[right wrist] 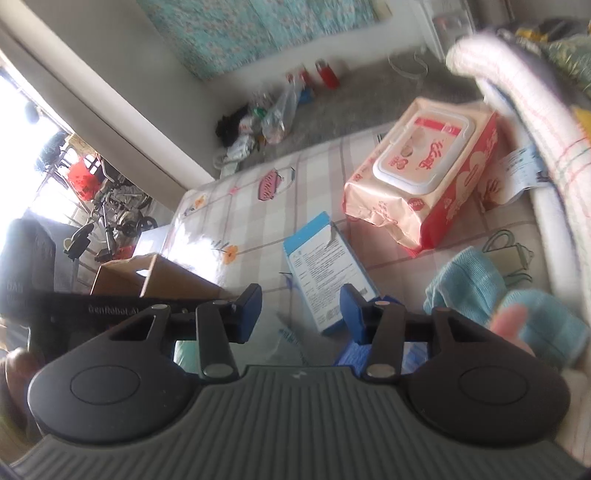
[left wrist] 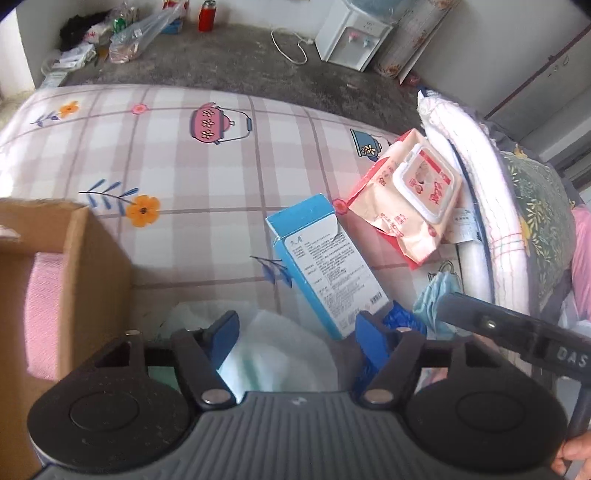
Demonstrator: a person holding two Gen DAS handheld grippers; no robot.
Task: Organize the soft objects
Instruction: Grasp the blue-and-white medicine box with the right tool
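My left gripper (left wrist: 297,332) is open above a clear plastic pack of pale green-white cloth (left wrist: 273,354) on the checked table cover. A blue-and-white carton (left wrist: 325,266) lies just beyond it. A pink wet-wipes pack (left wrist: 406,195) lies farther right, against a rolled white towel (left wrist: 476,184). A light blue cloth (left wrist: 436,299) lies at the right, partly hidden by the right gripper's body. My right gripper (right wrist: 301,314) is open over the same plastic pack (right wrist: 284,339), with the carton (right wrist: 325,269), wipes pack (right wrist: 417,173) and blue cloth (right wrist: 480,291) ahead.
An open cardboard box (left wrist: 66,266) with pink cloth (left wrist: 44,306) inside stands at the left; it also shows in the right wrist view (right wrist: 155,277). A patterned cushion (left wrist: 535,206) lies right of the towel. Beyond the table's far edge are floor clutter, a red flask (left wrist: 207,14) and a water dispenser (left wrist: 351,37).
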